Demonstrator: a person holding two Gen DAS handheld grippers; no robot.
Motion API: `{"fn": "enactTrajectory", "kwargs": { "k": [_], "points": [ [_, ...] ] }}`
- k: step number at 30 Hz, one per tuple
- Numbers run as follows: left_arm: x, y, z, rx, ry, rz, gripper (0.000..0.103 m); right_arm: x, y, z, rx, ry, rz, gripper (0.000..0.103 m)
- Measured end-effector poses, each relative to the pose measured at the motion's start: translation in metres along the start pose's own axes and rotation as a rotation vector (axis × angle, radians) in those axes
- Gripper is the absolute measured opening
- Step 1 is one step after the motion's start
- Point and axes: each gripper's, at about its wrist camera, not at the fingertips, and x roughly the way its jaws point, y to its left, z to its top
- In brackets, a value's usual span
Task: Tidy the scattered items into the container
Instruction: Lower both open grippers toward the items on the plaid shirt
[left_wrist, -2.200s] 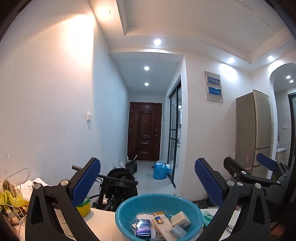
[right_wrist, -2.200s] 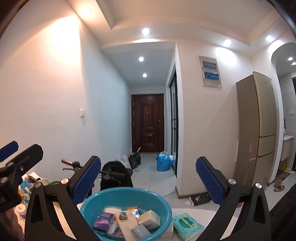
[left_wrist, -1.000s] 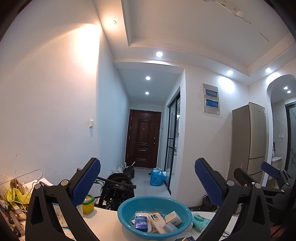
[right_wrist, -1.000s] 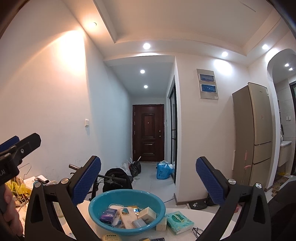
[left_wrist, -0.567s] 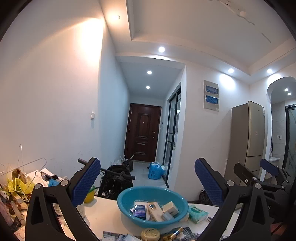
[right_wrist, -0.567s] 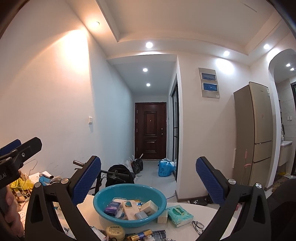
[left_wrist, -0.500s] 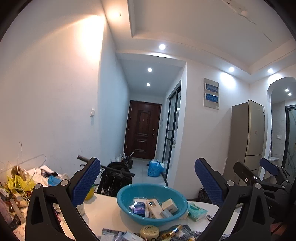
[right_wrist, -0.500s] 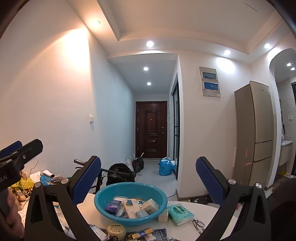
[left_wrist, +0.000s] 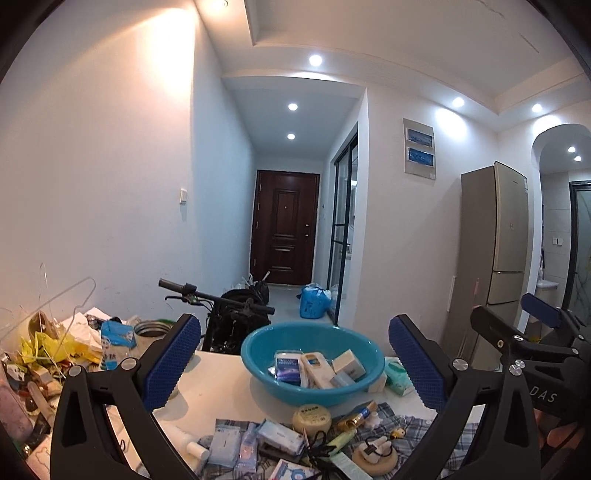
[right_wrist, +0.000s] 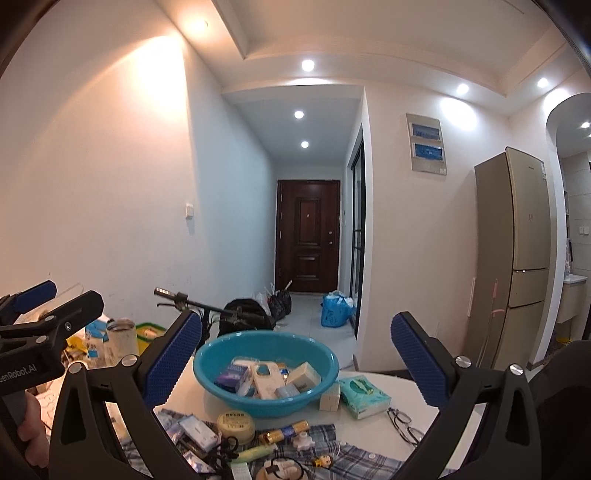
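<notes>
With both grippers, left (left_wrist: 293, 360) and right (right_wrist: 295, 356), spread and empty, next comes picking a tin (right_wrist: 235, 422) lying just before the basin (right_wrist: 266, 363).

Teal basin (right_wrist: 317, 391), blue-checked cloth (right_wrist: 354, 456)

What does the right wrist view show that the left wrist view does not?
Only the right wrist view shows the eyeglasses lying on the white table and the left gripper at its left edge.

Only the left wrist view shows the wire hangers over the clutter at the left and the right gripper at its right edge.

Both show the blue basin holding small boxes, the green tissue pack beside it, the round tin and open jaws.
</notes>
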Motion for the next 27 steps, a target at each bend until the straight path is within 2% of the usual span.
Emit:
{"fn": "enactTrajectory", "kwargs": {
  "k": [10, 16, 19, 27],
  "points": [
    [0.017, 0.000, -0.049, -0.006, 0.088, 0.010, 0.103, 0.002, -0.013, -0.052, 0.069, 0.087, 0.029, 0.102],
    [0.019, -0.003, -0.080, 0.025, 0.076, 0.048, 0.103, 0.010, -0.019, -0.087, 0.075, 0.153, -0.003, 0.102],
    [0.022, 0.001, -0.096, 0.007, 0.092, 0.037, 0.103, 0.015, -0.021, -0.106, 0.094, 0.191, 0.000, 0.102],
    [0.032, 0.004, -0.132, 0.019, 0.138, 0.041, 0.103, 0.014, -0.016, -0.142, 0.065, 0.191, -0.002, 0.102]
  ]
}}
